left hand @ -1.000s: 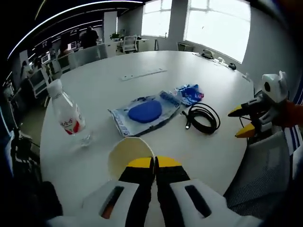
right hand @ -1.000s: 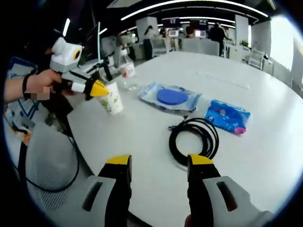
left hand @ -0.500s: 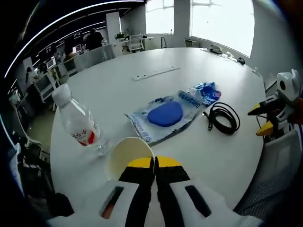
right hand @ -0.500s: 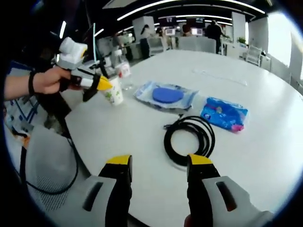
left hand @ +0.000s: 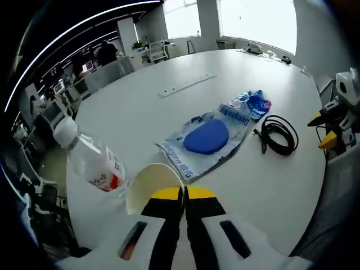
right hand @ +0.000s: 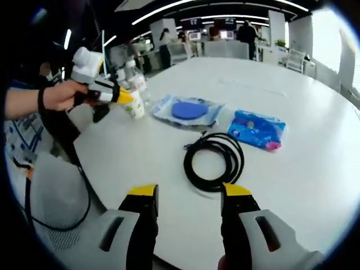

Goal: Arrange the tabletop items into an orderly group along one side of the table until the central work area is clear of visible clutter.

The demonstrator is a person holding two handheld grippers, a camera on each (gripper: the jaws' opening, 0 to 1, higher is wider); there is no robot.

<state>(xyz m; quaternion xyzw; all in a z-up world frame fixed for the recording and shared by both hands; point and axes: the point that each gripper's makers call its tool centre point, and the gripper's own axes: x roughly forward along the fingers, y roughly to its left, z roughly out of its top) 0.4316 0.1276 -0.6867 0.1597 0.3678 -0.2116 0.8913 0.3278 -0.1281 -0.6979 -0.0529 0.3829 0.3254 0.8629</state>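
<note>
The paper cup is pinched by its rim in the clamped-together left gripper, right at the near edge of the round white table, just beside a clear plastic bottle with a red label. Plenty of bare tabletop is left toward the far side. A crinkly packet with a blue disc, a glossy blue pouch and a coiled black cable are spread mid-table. The right gripper is held with jaws apart, gripping nothing, over the edge near the cable
</note>
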